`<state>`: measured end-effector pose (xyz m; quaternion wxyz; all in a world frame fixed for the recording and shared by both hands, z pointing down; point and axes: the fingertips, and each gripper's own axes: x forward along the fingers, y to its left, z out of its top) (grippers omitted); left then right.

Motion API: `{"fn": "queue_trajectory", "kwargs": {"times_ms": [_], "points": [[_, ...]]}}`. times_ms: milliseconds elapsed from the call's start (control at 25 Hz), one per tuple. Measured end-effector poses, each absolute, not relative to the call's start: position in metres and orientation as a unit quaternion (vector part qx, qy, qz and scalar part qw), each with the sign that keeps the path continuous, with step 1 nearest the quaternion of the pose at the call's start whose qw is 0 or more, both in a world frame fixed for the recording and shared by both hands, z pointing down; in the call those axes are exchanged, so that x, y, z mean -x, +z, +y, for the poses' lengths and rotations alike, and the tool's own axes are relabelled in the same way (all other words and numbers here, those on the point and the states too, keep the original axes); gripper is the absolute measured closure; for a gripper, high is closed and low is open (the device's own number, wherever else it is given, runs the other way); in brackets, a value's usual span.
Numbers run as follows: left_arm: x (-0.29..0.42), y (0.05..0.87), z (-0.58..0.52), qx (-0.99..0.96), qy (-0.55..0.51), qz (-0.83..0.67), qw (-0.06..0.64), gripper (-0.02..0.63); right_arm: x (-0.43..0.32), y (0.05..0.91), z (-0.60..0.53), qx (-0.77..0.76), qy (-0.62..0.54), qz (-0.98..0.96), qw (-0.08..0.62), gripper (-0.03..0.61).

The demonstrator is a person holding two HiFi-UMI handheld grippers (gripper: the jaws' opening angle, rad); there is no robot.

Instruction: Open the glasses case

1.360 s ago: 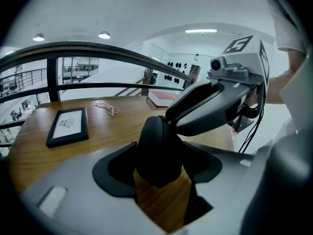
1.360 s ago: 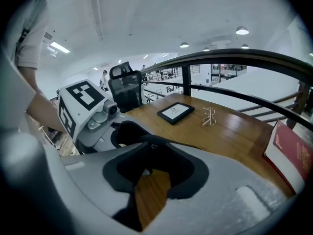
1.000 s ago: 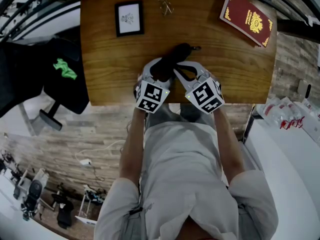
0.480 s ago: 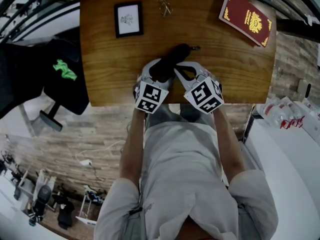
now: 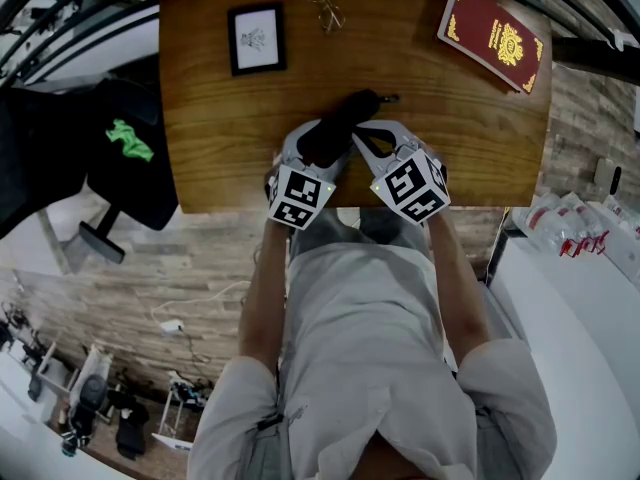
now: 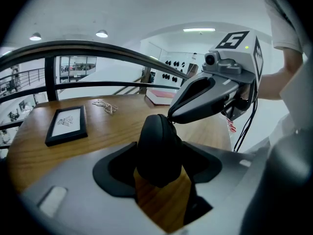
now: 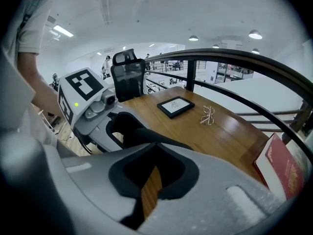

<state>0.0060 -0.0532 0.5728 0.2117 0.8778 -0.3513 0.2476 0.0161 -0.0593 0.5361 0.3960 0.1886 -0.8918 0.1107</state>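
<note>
Left hand-held gripper (image 6: 160, 160): standing spread wide and pinching the near end of the glasses case (image 5: 340, 118) between its dark cupped pads.

Right hand-held gripper (image 7: 154, 146): jaws drawn together, tips resting on the case's upper side just beyond the left one's hold. Whether they are nipping a zip tab or the seam, I cannot tell.

Item, glasses case: a black, matt, elongated pod with rounded ends. It is sitting at the middle of the near edge of the worktop (image 5: 450, 118) and slanting toward the far right corner. A small tab is sticking out of its far end.

Handling, as I am judging it: light, with a semi-stiff shell. The smooth curved skin is likely to be slipping or twisting if squeezed at the very tip alone. The best hold is across the narrow sides of one end, anchoring it while the other tool is working at the seam line or tab. The broad lid face is offering no purchase.

Surroundings:
- Worktop: warm varnished wood, glossy grain.
- Black-framed picture (image 5: 258, 36): flat and hard-edged, lying near the far left corner.
- Thin wire spectacles (image 5: 325, 5): looking delicate, lying at the middle of the far edge.
- Red book with gilt ornament (image 5: 495, 35): lying at the far right corner.
</note>
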Motion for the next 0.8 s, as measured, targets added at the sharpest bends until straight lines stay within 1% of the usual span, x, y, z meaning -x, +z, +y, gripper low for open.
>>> {"fn": "queue_trajectory", "kwargs": {"times_ms": [800], "points": [[0.001, 0.576, -0.039, -0.877, 0.250, -0.348, 0.218, 0.313, -0.032, 0.550, -0.073, -0.207, 0.123, -0.878, 0.414, 0.575]]}}
